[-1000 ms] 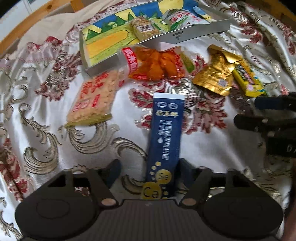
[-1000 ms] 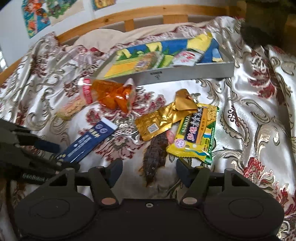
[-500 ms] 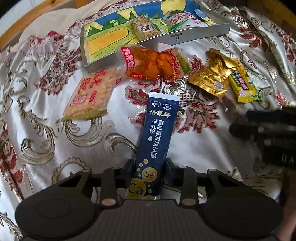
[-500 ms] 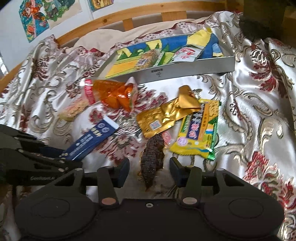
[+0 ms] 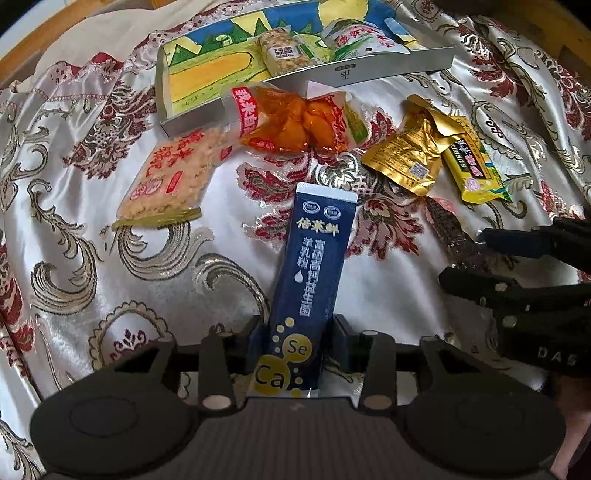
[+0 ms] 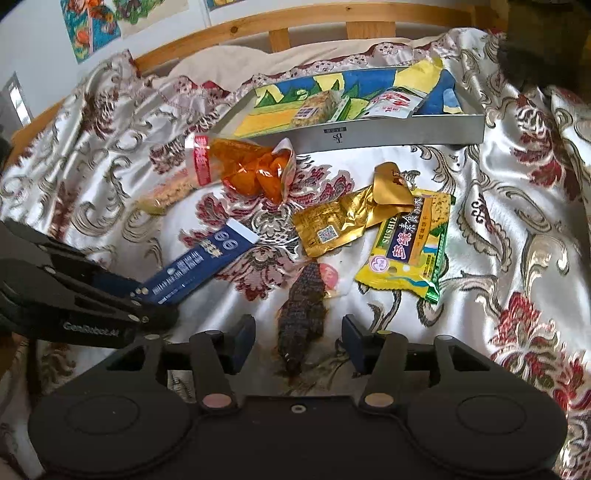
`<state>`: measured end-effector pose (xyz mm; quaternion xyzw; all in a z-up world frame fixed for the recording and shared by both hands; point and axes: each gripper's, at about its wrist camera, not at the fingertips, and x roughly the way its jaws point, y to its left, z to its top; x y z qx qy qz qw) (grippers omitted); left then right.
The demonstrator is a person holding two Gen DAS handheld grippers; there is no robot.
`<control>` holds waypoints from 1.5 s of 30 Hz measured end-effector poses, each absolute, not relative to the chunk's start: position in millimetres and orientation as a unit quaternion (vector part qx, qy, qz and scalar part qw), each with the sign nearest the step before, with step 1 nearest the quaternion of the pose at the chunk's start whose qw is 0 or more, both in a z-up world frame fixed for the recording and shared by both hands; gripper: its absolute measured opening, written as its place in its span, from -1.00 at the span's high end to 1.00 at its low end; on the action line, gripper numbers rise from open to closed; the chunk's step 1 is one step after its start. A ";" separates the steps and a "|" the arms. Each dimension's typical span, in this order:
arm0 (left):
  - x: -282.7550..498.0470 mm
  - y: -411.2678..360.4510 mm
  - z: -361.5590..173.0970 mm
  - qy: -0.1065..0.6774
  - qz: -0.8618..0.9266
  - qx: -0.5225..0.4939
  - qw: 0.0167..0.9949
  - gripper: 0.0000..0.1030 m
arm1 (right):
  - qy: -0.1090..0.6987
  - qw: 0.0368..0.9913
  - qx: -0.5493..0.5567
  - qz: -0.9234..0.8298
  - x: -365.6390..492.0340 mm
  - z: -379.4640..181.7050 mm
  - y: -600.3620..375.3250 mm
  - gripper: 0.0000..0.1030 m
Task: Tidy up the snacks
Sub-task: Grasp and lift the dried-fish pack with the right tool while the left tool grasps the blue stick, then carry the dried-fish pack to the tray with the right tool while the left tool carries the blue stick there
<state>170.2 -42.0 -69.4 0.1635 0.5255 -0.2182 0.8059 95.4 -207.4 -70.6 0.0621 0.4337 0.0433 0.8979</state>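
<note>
A dark blue sachet (image 5: pixel 317 251) lies on the patterned cloth, its near end between the fingers of my left gripper (image 5: pixel 297 332). The pads touch its long edges while the jaws are easing open. In the right wrist view the same sachet (image 6: pixel 207 262) runs into the left gripper (image 6: pixel 155 302). My right gripper (image 6: pixel 297 332) straddles a dark brown snack (image 6: pixel 301 317), with a gap on each side and the jaws opening. A silver tray (image 5: pixel 369 70) at the back holds two packets.
Between the tray and the grippers lie an orange snack bag (image 5: pixel 295 122), a cracker pack (image 5: pixel 166 181), a gold pouch (image 5: pixel 410 155) and a yellow packet (image 5: pixel 476 170). A wooden bed rail (image 6: pixel 295 22) runs behind the tray.
The left jaws came in from wide apart to the edges of the blue sachet. The right jaws narrowed around the dark brown snack without touching it.
</note>
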 end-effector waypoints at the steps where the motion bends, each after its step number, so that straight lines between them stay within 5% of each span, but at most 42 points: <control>1: 170.5 -42.5 -69.9 0.522 -0.219 0.167 0.807 0.11 | 0.435 0.897 0.058 0.044 96.8 -71.6 -206.4 -0.10; 9: 167.7 -41.1 -65.9 0.523 -0.213 0.159 0.810 0.32 | 0.432 0.900 0.043 0.046 92.9 -70.7 -201.9 0.07; 25: 128.4 -35.6 -22.7 0.456 -0.203 0.084 0.862 0.36 | 0.367 0.912 -0.182 0.023 38.0 -54.9 -167.8 0.10; 45: 160.4 -39.0 36.9 0.330 -0.196 -0.012 0.923 0.35 | 0.197 0.952 -0.234 -0.017 34.2 -8.6 -190.2 0.09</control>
